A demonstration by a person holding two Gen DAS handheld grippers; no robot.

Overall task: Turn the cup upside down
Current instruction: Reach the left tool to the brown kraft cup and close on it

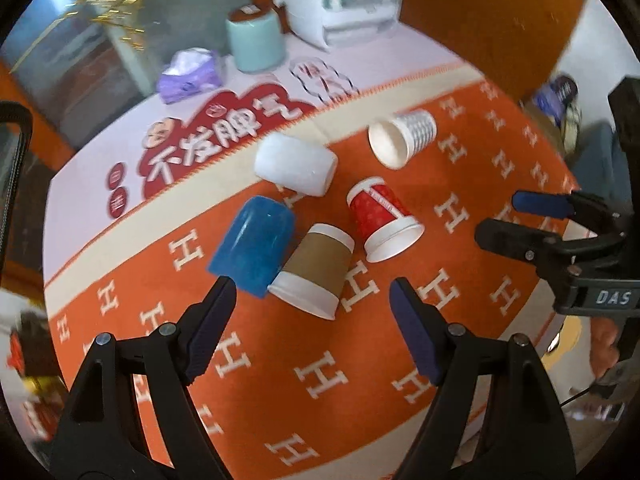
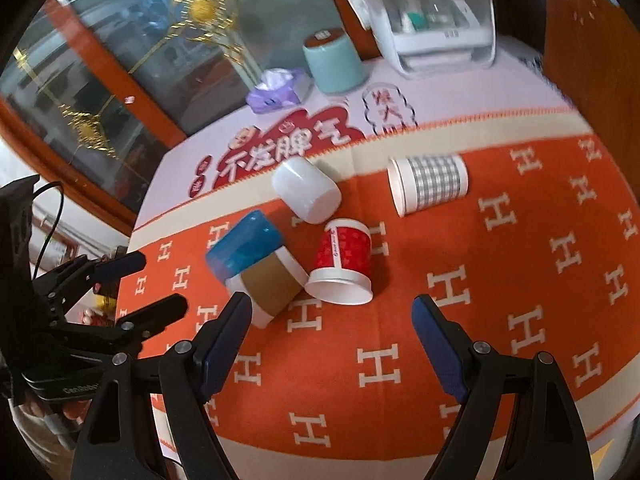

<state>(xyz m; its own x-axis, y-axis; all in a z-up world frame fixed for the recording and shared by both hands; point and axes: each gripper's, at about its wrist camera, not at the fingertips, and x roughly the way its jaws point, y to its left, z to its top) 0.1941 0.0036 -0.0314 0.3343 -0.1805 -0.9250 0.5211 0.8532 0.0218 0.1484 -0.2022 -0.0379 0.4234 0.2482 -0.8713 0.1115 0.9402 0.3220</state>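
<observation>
Several cups sit on an orange cloth [image 1: 360, 360]. A blue cup [image 1: 254, 246], a brown paper cup [image 1: 316, 270], a red paper cup [image 1: 382, 220] and a white cup [image 1: 296, 164] stand mouth down in a tight cluster. A grey checked paper cup [image 1: 404, 136] lies on its side apart from them. My left gripper [image 1: 312, 300] is open and empty just in front of the brown cup. My right gripper [image 2: 332, 316] is open and empty in front of the red cup [image 2: 344, 256]; the checked cup [image 2: 430, 184] lies beyond it.
A mint cylinder container [image 1: 256, 42], a purple tissue pack [image 1: 190, 76] and a white appliance [image 1: 344, 4] stand at the back of the table. A red sticker with Chinese text [image 1: 216, 140] lies on the white cover. A glass cabinet [image 2: 120, 60] stands behind.
</observation>
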